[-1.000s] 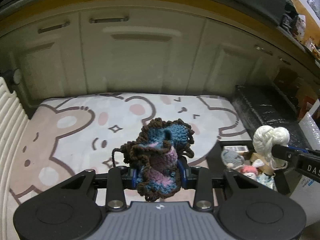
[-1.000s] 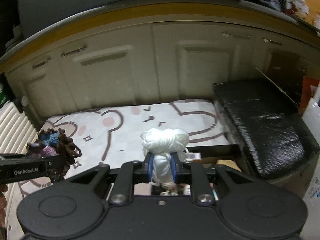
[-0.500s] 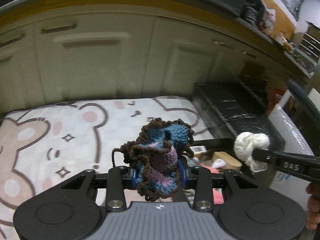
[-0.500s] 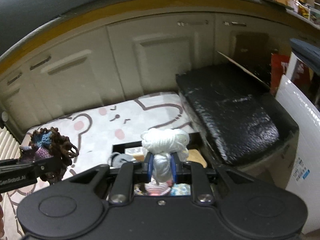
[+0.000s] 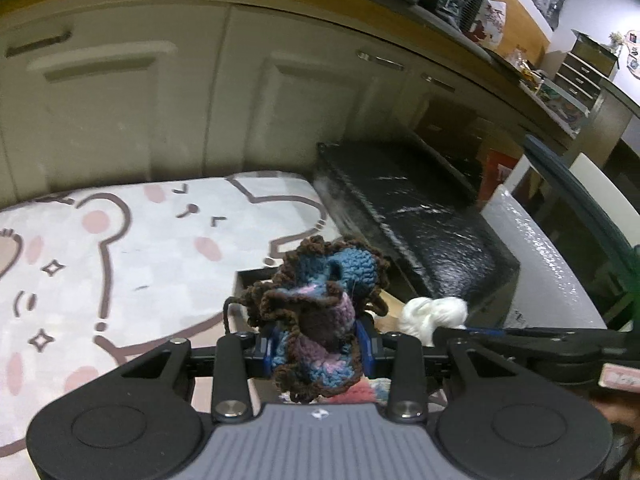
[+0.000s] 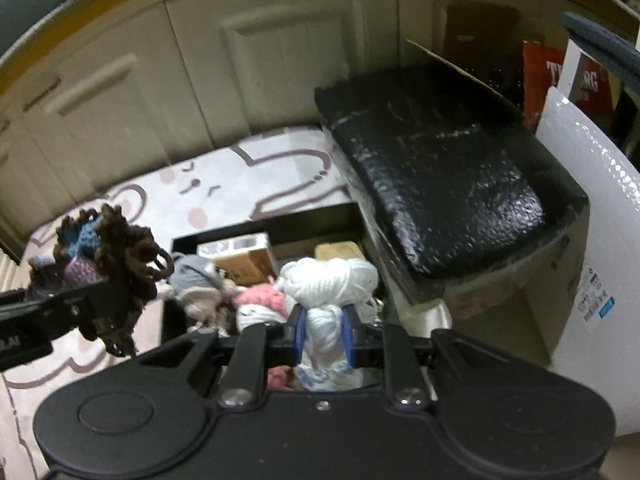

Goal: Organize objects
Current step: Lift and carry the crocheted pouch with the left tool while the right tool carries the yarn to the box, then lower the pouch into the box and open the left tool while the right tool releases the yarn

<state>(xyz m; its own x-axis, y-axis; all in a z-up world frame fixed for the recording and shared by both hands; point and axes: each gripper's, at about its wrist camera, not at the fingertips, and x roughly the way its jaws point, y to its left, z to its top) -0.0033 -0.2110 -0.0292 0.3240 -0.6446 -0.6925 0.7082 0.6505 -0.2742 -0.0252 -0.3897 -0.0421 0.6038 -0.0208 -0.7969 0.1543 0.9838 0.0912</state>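
A black open-topped box [image 6: 308, 222] sits on a bear-patterned mat [image 5: 120, 248], beside a black-wrapped block [image 6: 440, 168], and holds a small cardboard carton [image 6: 244, 258], a tan item [image 6: 338, 250], a grey knitted toy [image 6: 192, 276], pink yarn [image 6: 260, 296] and other soft pieces too jumbled to tell apart. The left gripper [image 5: 316, 344] is clamped on a ruffled crochet piece in brown, blue and pink [image 5: 320, 312], held in the air near the box's left edge. The right gripper [image 6: 323, 334] is pinched tight on a white yarn bundle [image 6: 330, 284], held over the box's contents.
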